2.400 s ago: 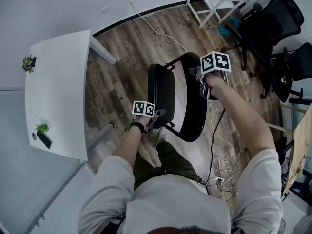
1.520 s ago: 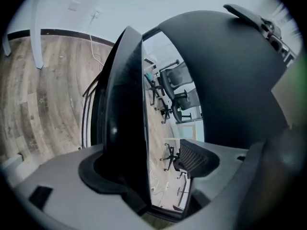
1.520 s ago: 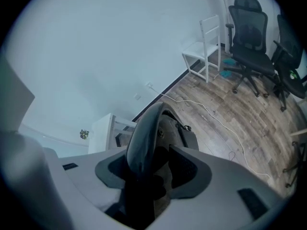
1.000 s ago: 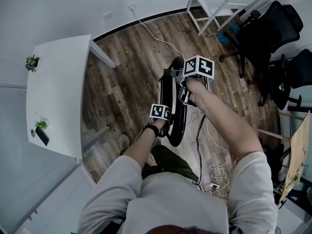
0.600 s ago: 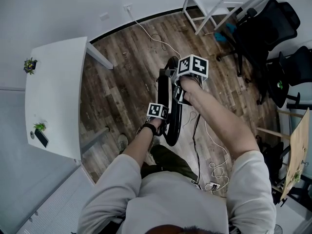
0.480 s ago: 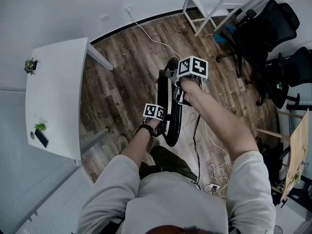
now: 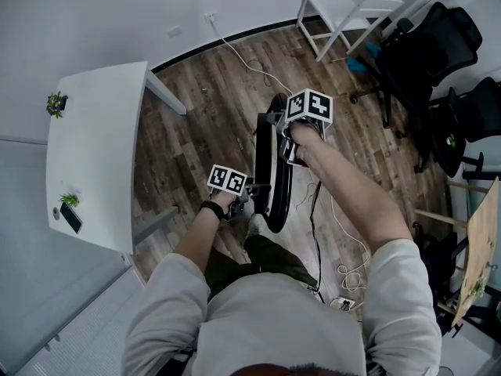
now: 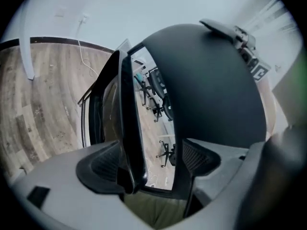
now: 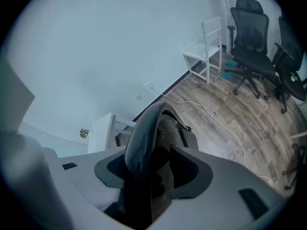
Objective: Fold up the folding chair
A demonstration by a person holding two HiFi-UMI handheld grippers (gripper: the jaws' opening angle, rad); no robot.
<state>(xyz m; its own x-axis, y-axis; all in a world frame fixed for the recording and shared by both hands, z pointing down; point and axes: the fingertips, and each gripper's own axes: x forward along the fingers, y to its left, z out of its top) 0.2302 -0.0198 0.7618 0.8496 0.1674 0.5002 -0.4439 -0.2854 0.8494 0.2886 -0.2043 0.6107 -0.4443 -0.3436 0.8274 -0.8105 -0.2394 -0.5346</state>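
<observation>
Left gripper [image 8: 153, 163]: jaws have just opened, seat edge [image 8: 130, 128] loose between them. Right gripper [image 9: 152, 169] alone pinches the chair [image 7: 274, 204] back. I expect swing-open or tipping.

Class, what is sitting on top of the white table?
One potted plant at the far end, a second plant beside a flat dark device. The whole tabletop shows; nothing is covered.

Probably an office: black swivel chairs [image 7: 438, 37] and a white desk [image 7: 94, 147] on wood-look flooring [image 7: 203, 116], with loose cables [image 7: 243, 57].
</observation>
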